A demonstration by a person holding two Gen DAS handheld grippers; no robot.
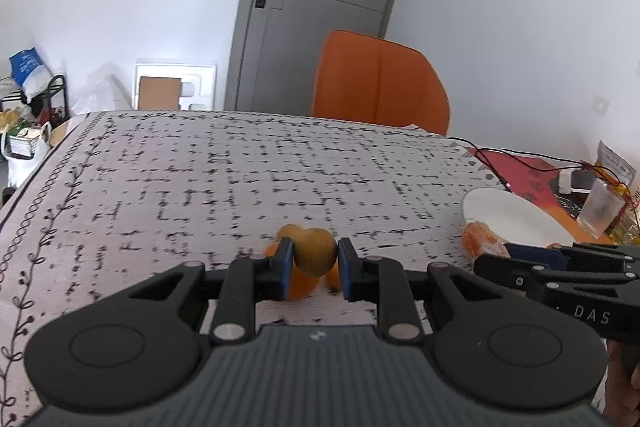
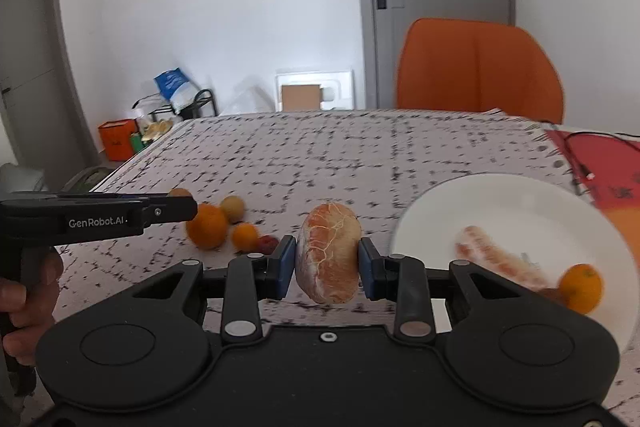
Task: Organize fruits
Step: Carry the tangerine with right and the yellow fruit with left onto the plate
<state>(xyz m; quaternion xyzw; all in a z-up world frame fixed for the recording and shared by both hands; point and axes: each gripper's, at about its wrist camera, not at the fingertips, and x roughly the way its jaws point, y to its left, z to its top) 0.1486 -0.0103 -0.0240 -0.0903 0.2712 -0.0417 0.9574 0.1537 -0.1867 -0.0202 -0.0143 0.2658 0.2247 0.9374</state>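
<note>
My left gripper point(image 1: 314, 253) is shut on a brownish-yellow round fruit point(image 1: 314, 249), held just above a pile of oranges point(image 1: 300, 285) on the patterned tablecloth. My right gripper point(image 2: 328, 263) is shut on a peeled citrus segment point(image 2: 328, 253), held above the cloth just left of the white plate point(image 2: 520, 211). The plate holds another peeled segment point(image 2: 496, 259) and a small orange point(image 2: 580, 287). In the right wrist view the left gripper point(image 2: 188, 207) hangs over a cluster of oranges point(image 2: 208, 227) and a yellowish fruit point(image 2: 232, 208).
An orange chair point(image 1: 380, 83) stands at the table's far edge. At the right are a red mat point(image 1: 520, 171), black cables, a clear glass point(image 1: 600, 213) and a small white device point(image 1: 574, 181). Bags and boxes stand on the floor at the left.
</note>
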